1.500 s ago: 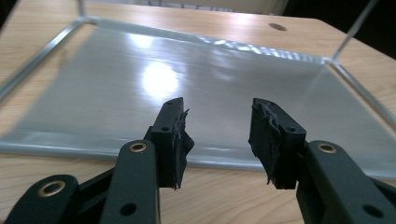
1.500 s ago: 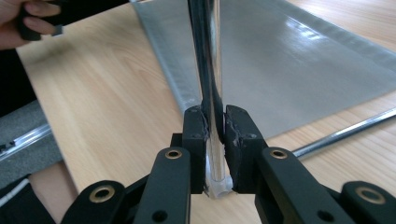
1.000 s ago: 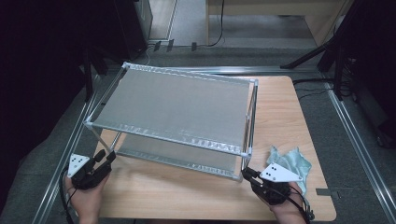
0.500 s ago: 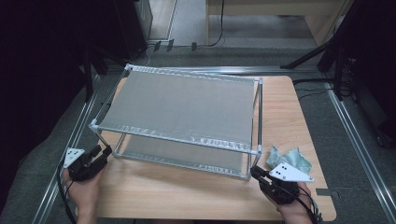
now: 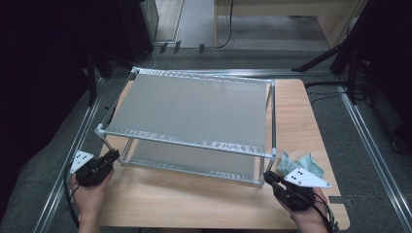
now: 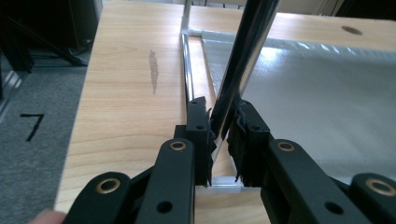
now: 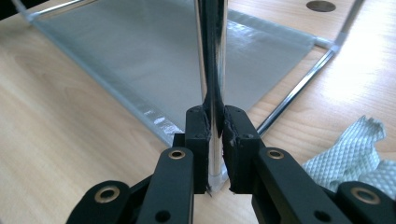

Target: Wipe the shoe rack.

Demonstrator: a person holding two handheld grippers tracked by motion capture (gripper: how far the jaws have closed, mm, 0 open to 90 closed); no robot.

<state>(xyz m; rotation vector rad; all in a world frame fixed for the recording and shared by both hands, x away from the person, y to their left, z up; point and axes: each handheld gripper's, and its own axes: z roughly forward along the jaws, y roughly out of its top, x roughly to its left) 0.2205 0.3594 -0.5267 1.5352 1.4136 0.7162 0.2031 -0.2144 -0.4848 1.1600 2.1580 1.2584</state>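
A: Chrome-tube rack (image 5: 194, 116), two grey mesh shelves, on the wooden table (image 5: 194, 204), filling most of the middle.

B: Left gripper (image 5: 109, 159)?

A: At the rack's near-left corner. Jaws have just been closing, now clamped on the near-left upright post (image 6: 236, 70), which leans a bit between the pads in the left gripper view.

B: Right gripper (image 5: 270, 178)?

A: Near-right corner, jaws pinched tight on the near-right upright post (image 7: 211, 60), low down, just above the foot.

B: Anything else?

A: Crumpled pale green cloth (image 5: 299, 162) on the table just right of that corner, beside the right gripper. Hands come in from the near edge. Rack feet look to be on the table, lower shelf close to the wood.
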